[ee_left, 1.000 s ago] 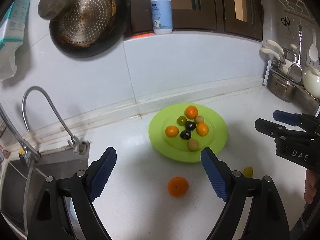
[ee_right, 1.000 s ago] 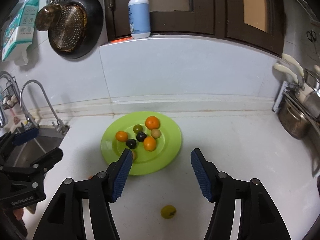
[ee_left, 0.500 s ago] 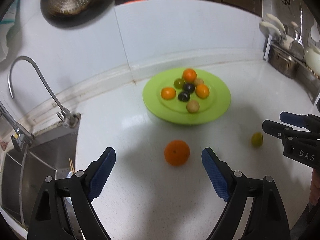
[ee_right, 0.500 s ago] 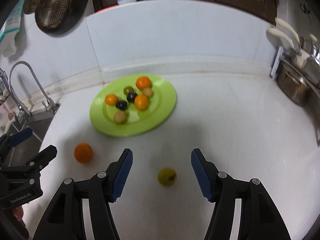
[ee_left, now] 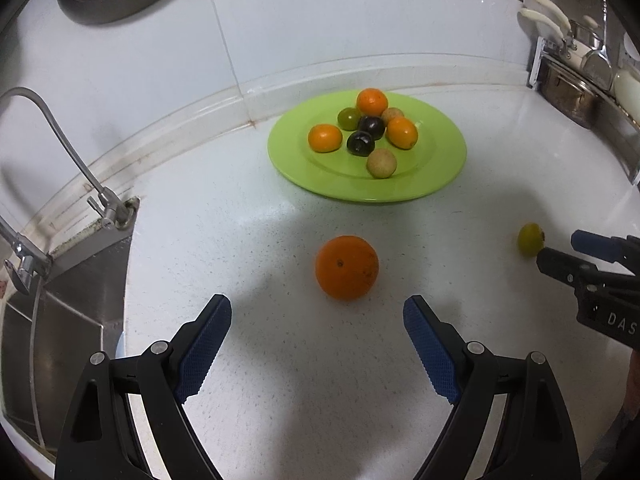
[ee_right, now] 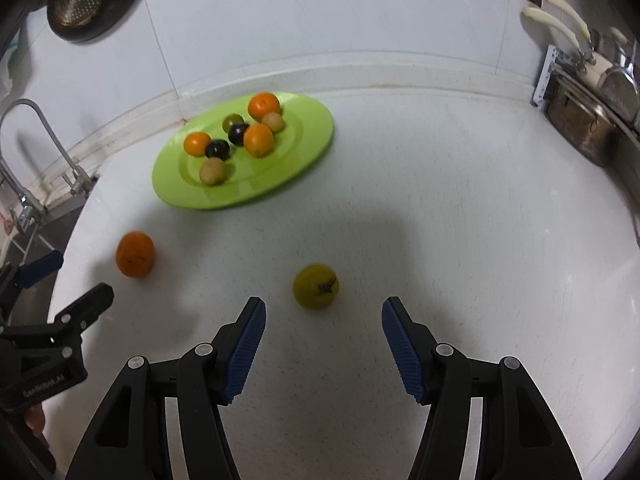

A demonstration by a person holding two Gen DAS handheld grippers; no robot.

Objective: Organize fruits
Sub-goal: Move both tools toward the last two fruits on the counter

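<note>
A green plate point(ee_left: 444, 152) holds several small fruits: oranges, dark plums, a green one and tan ones. It also shows in the right wrist view point(ee_right: 312, 140). A loose orange point(ee_left: 346, 267) lies on the white counter just ahead of my open, empty left gripper point(ee_left: 318, 320); it shows in the right wrist view point(ee_right: 135, 254) too. A small yellow-green fruit point(ee_right: 315, 285) lies just ahead of my open, empty right gripper point(ee_right: 323, 320); it shows in the left wrist view point(ee_left: 530, 239) next to the right gripper's fingertips point(ee_left: 554, 258).
A sink point(ee_left: 60, 320) with a curved tap point(ee_left: 60, 136) lies at the left. A metal pot and utensil rack point(ee_left: 576, 92) stand at the far right. A dark colander point(ee_right: 88, 0) hangs on the wall. The counter's front edge is near both grippers.
Both grippers have tilted down and moved closer to the counter. The orange now lies near the left jaws and the yellow-green fruit near the right jaws. Both stay open.
</note>
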